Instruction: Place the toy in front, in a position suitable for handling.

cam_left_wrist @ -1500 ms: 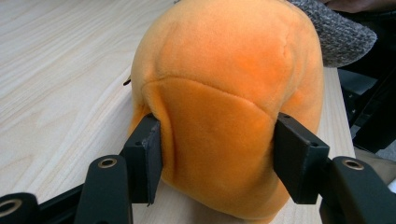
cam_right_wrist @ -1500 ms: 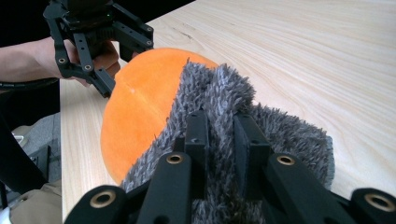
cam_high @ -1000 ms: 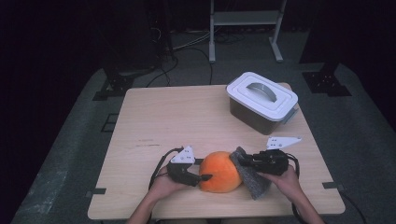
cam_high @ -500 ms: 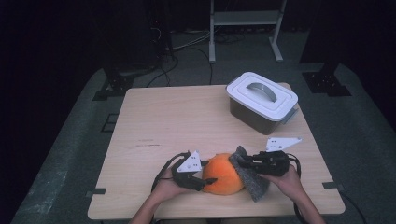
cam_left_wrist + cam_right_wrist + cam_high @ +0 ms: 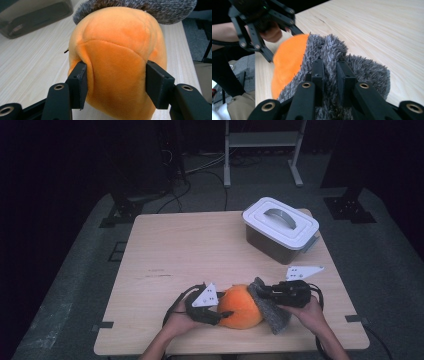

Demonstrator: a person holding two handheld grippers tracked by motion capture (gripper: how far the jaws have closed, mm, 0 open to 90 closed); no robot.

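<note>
An orange plush toy [image 5: 242,306] lies near the table's front edge, with a grey fuzzy piece [image 5: 272,314] against its right side. My left gripper [image 5: 220,308] comes in from the left and is shut on the orange plush toy [image 5: 117,50], its pads [image 5: 80,82] pressing into both flanks. My right gripper [image 5: 260,293] comes in from the right and is shut on a bunched fold of the grey fuzzy piece [image 5: 362,67]. In the right gripper view the orange plush toy [image 5: 287,60] shows behind the grey pile, with the left gripper [image 5: 284,32] beyond it.
A dark box with a white handled lid [image 5: 280,227] stands at the back right of the wooden table [image 5: 190,245]. The box [image 5: 32,17] also appears at the top left of the left gripper view. Dark floor, stands and cables surround the table.
The left gripper and the plush toy have shifted slightly to the right and toward the front edge. The right gripper has kept its place on the grey piece.
</note>
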